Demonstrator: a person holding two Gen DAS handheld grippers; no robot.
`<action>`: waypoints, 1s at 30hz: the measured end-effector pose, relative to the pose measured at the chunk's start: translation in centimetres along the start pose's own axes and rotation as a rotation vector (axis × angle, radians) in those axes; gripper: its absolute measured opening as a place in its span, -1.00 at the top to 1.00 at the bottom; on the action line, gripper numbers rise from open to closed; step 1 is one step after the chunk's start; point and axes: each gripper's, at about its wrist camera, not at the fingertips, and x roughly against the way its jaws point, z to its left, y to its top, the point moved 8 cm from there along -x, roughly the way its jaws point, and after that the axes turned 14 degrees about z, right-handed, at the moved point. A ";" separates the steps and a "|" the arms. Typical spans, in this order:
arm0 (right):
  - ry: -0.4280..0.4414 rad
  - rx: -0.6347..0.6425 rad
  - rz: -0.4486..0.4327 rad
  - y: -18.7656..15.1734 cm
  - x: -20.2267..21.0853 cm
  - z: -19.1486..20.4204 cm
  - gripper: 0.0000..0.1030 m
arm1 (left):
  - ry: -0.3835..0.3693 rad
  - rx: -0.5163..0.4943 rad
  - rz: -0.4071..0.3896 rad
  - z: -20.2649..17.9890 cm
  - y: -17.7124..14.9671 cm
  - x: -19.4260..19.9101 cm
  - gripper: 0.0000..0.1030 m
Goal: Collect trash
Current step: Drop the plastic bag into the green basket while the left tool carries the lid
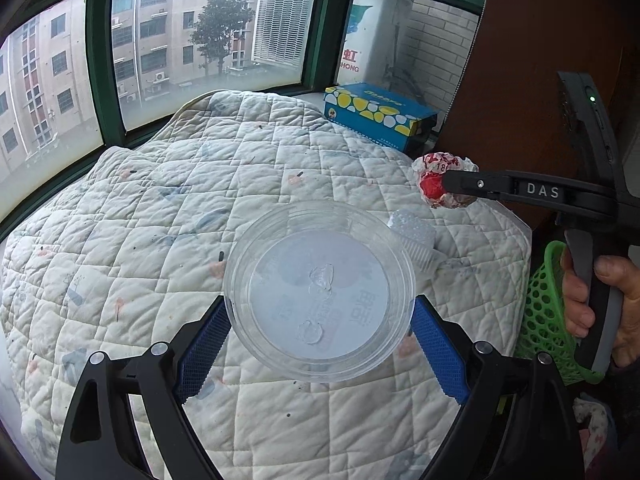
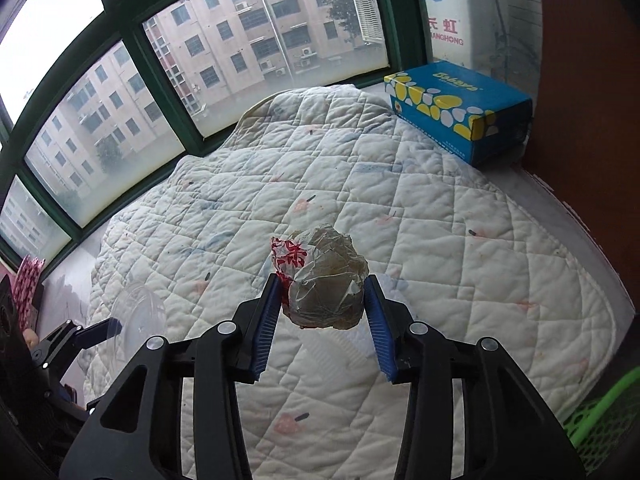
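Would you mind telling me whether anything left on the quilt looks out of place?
Yes: a clear plastic scrap lies loose on the quilt, beside the clear container and below the crumpled wrapper; it looks like uncollected trash.

Both cams ride the grippers, looking fwd and steeply down along the fingers at the quilted cover (image 1: 168, 216), w/ the green-framed window (image 1: 100, 72) beyond it. Left-wrist view sits close over the quilt's near-left part, and the right gripper (image 1: 444, 184) enters from its right edge; right-wrist view sits close over the quilt's near-centre, and the left gripper (image 2: 116, 324) shows at its lower left. Shared: the quilt, window, blue tissue box (image 2: 460, 108) at the quilt's far-right corner, and green basket (image 1: 548, 312) off the quilt's near-right edge.
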 end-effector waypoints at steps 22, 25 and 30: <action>-0.125 -0.155 -0.124 -12.4 12.9 -8.4 0.18 | -0.106 -0.187 -0.030 -13.5 0.0 2.2 -0.68; -0.145 -0.192 -0.136 -14.2 14.3 -10.1 0.17 | -0.122 -0.215 -0.030 -15.5 0.0 2.3 -0.68; -0.184 -0.247 -0.143 -16.5 15.8 -12.7 0.17 | -0.148 -0.255 -0.026 -18.3 -0.1 2.2 -0.68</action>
